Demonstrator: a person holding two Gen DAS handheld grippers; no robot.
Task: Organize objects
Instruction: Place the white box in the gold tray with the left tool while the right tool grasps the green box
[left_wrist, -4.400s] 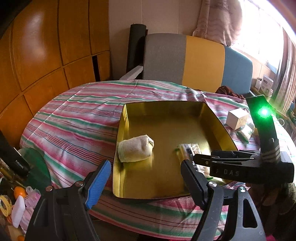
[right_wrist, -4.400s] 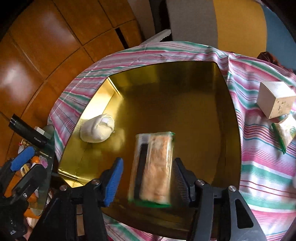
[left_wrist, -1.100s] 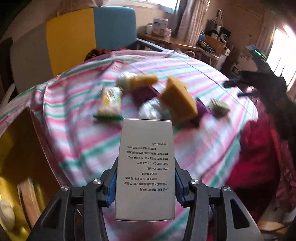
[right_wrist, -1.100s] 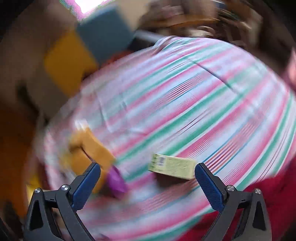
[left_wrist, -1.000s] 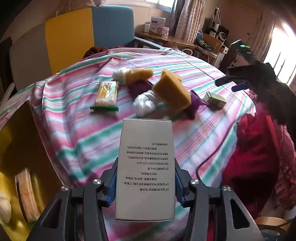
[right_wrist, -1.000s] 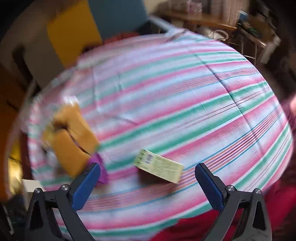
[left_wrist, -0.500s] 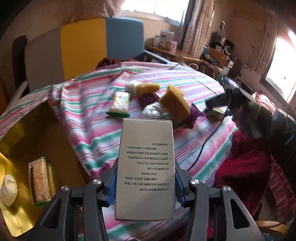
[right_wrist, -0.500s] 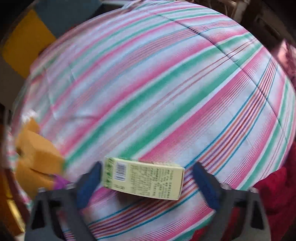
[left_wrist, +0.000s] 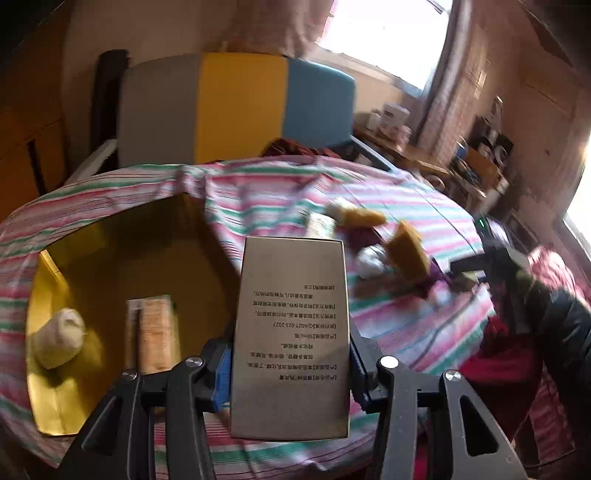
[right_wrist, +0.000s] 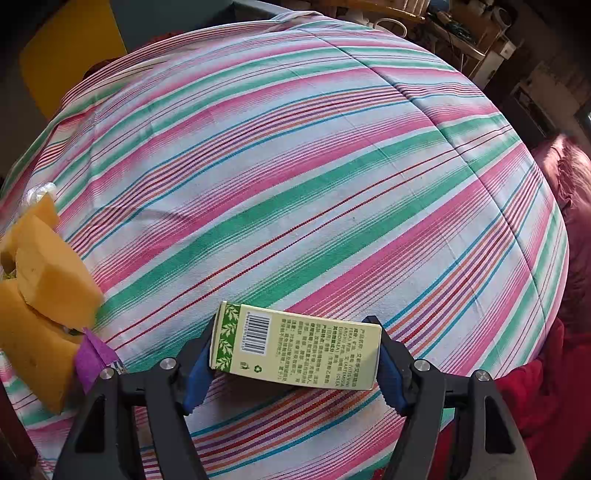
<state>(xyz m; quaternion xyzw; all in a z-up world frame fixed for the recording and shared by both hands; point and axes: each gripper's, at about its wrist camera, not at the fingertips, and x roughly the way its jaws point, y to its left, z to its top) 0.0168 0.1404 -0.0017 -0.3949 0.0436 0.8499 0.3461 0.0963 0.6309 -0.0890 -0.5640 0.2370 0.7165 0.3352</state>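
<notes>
Left gripper (left_wrist: 290, 363): jaws closed on the long sides of a grey printed carton (left_wrist: 290, 317), which is held clear of the worktop and stands forward along the fingers. Its far end hangs beside the right edge of the gold tray (left_wrist: 110, 236).

Right gripper (right_wrist: 295, 356): jaws closed across the two short ends of a green-and-cream carton (right_wrist: 295, 347) with a barcode panel. The carton lies crosswise between the blue pads (right_wrist: 197, 373). Whether it rests on the striped tablecloth (right_wrist: 295, 184) or is just lifted cannot be determined.

Handling assessment: both cartons appear light, stiff cardboard with smooth printed faces. They should hold shape under moderate squeeze but could dent or slip if clamped too hard or too lightly. The grip on the grey carton sits at its near end, so the free length may pivot; a hold nearer the middle would be steadier. The end-to-end hold on the green carton is the weaker axis for crushing.

Containers: the gold tray sits on the worktop at left and holds two items, a rolled pale cloth bundle (left_wrist: 57, 338) near its left wall and a flat packet of biscuits (left_wrist: 153, 336) lying beside it, apart from it.

Outside the tray, yellow sponges (right_wrist: 48, 273), a purple item (right_wrist: 92, 354) and other blurred pieces lie grouped on the cloth.
</notes>
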